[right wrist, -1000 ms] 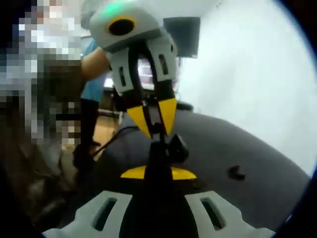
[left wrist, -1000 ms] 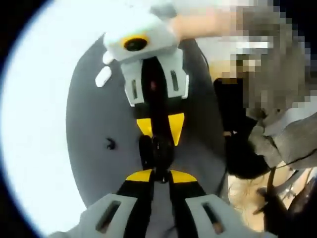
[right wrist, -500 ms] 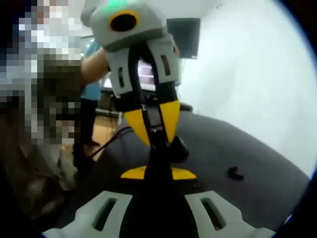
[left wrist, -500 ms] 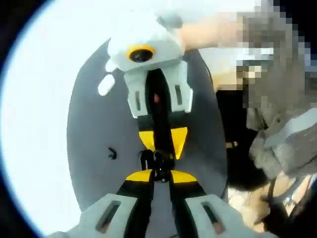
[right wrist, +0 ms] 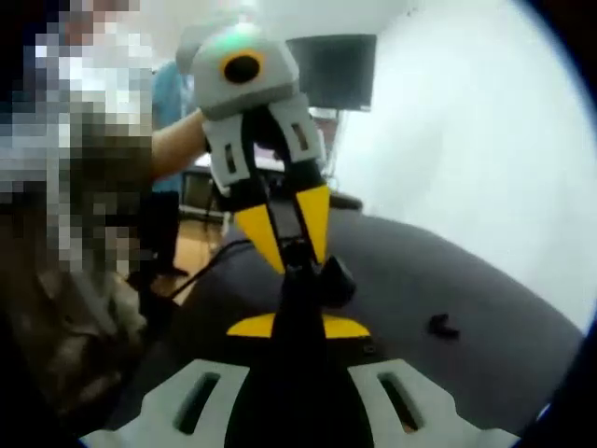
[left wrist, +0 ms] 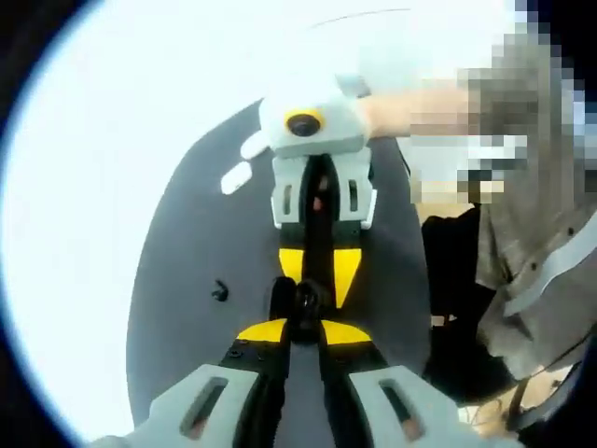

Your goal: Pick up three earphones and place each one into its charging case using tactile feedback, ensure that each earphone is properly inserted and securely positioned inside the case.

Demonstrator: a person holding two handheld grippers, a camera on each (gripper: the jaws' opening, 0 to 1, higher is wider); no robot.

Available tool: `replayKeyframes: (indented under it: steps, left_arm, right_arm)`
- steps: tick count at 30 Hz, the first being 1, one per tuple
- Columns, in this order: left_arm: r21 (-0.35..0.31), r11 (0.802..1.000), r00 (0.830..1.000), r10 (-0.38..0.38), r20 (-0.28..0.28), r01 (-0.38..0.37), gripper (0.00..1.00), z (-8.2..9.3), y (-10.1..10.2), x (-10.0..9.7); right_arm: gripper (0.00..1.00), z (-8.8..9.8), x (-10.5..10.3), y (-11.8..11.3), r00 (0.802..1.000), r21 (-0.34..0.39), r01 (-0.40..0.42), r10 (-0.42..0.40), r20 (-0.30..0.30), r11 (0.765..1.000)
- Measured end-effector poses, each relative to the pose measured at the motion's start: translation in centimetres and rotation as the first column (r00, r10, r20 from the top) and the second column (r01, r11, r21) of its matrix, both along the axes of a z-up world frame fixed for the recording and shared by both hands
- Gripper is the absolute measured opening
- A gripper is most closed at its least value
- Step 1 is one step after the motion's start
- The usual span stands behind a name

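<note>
A black charging case is held above the grey mat, with my left gripper shut on it. In the right gripper view the case sits just right of the left gripper's yellow fingertips. My right gripper is shut, and its tips touch the case. In the left gripper view the right gripper reaches down from above onto the case. Whatever is between its jaws is hidden. A loose black earphone lies on the mat, and it lies right of the grippers in the right gripper view.
Two small white objects lie on the mat's far part beside the right gripper's body. A person's hand and clothing are at the right. The mat lies on a white table. A dark monitor stands behind.
The two grippers have drawn back from each other a little, each looking smaller in the other's view. Their tips still meet at the case. The loose earphone has stayed in place.
</note>
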State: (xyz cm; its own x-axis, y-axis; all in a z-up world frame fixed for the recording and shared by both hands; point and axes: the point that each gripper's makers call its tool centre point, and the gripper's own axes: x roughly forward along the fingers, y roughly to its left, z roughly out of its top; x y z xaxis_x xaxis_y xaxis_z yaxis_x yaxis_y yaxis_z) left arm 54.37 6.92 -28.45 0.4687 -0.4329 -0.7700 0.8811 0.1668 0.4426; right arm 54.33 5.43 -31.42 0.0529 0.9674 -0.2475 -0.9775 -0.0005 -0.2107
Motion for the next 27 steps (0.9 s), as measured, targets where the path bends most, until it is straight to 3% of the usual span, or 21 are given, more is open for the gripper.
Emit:
replayKeyframes:
  steps: [10,21,27]
  left_arm:
    - [-0.070,0.998,1.000,-0.008,0.027,0.009,0.10,-0.04,-0.73,-0.35]
    - [-0.025,0.998,0.999,-0.049,0.020,0.049,0.11,0.04,-1.17,-0.57]
    - [-0.031,0.998,0.997,-0.050,0.052,0.052,0.13,0.45,-0.97,-0.57]
  right_arm:
    - [0.18,-0.05,0.01,-0.05,1.000,-0.002,-0.001,0.001,0.003,1.000]
    - [0.18,-0.06,0.05,-0.02,1.000,-0.002,-0.006,0.006,-0.014,1.000]
    - [0.18,-0.13,0.08,0.00,1.000,-0.004,-0.007,0.007,-0.015,1.000]
